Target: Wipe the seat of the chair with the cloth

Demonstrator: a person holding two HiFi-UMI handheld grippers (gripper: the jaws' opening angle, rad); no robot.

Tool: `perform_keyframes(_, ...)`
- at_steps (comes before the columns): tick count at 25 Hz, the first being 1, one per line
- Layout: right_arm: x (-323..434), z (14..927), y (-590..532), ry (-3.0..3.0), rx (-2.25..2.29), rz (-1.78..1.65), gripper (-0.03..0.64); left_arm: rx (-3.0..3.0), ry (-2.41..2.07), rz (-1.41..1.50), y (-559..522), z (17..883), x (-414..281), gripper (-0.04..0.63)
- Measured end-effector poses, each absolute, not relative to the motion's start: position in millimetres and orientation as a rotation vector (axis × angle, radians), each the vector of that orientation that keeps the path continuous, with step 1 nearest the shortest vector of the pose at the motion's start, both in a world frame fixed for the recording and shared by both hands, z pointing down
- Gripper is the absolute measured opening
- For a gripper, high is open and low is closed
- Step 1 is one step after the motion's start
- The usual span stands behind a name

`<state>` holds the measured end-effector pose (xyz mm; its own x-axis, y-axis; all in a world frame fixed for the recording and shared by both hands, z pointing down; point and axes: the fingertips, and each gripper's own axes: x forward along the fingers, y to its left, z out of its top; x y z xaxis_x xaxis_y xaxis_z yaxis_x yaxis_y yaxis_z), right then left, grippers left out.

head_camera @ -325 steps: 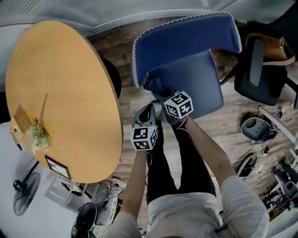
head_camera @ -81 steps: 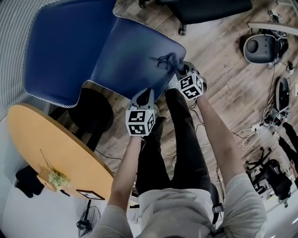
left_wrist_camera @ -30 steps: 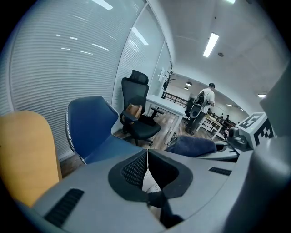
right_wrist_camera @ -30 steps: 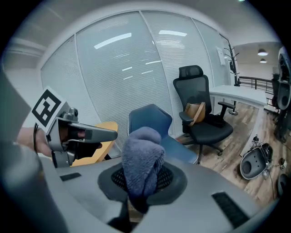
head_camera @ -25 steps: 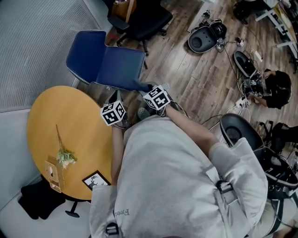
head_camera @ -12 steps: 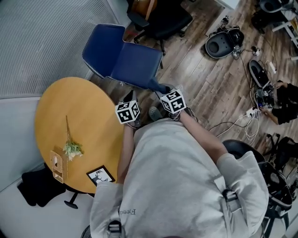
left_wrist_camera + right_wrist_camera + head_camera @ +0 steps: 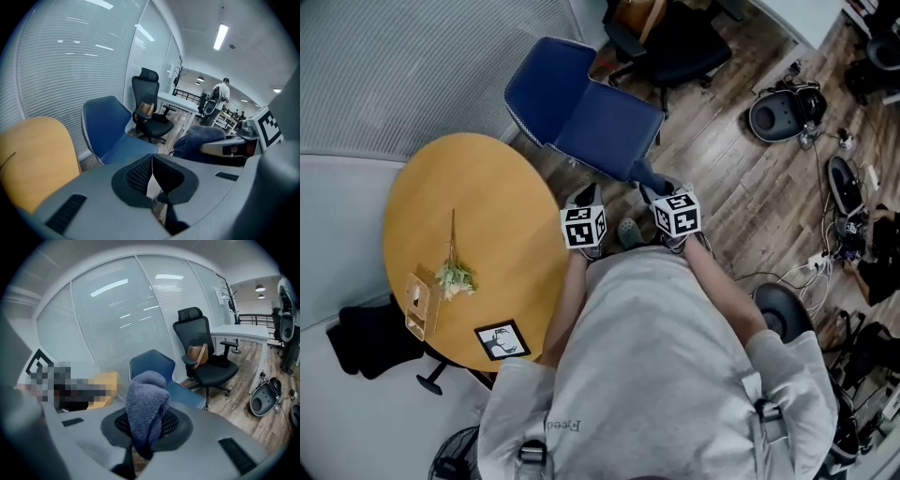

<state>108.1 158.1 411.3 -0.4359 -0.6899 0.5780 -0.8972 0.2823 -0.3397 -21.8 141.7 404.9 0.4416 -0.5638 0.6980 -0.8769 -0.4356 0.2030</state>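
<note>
The right gripper (image 7: 146,430) clamps its fingers on the cloth (image 7: 147,399); the left gripper (image 7: 151,174) has its fingers together, empty. Best to lower the cloth flat onto the seat of the chair (image 7: 614,127), then sweep.

Bright ceiling light; fisheye edges vignetted.

I see 1 round yellow table (image 7: 487,187) carrying a flower sprig (image 7: 455,275), a small wooden stand (image 7: 420,302) and a framed card (image 7: 499,339). Beyond it, 1 black office chair (image 7: 192,331) holds a tan bag (image 7: 197,354) on its seat.
</note>
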Motion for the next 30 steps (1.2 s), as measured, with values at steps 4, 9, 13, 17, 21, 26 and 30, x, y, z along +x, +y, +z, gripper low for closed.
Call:
perform_keyframes(4, 105.5, 413.2, 152.2, -2.235, 1.463, 0.914, 0.049, 2.131, -1.253, 0.726, 134.5, 403.7, -35.7, 0.028)
perform_keyframes(9, 99.2, 413.4, 148.5, -2.237, 1.461, 0.915, 0.049, 2.136, -1.277, 0.723, 130.2, 400.9, -44.2, 0.028)
perform_keyframes(13, 99.5, 410.7, 144.3, -2.251, 1.455, 0.907, 0.049, 2.133, -1.287, 0.721, 127.4, 399.9, -44.7, 0.028)
perform_keyframes(17, 99.4, 411.5, 143.9, -2.256, 1.448, 0.907, 0.049, 2.127, -1.293, 0.718, 126.4, 401.1, -45.6, 0.028)
perform_keyframes(21, 101.0, 413.8, 142.4, -2.251, 1.454, 0.921, 0.049, 2.124, -1.293, 0.720, 126.0, 402.7, -45.9, 0.028)
perform_keyframes(26, 102.7, 414.3, 139.7, -2.250, 1.455, 0.939, 0.049, 2.130, -1.282, 0.703, 124.9, 401.2, -43.5, 0.026)
perform_keyframes(30, 103.0, 415.2, 140.7, -2.252, 1.455, 0.946, 0.049, 2.146, -1.277, 0.699, 126.8, 399.1, -42.4, 0.026)
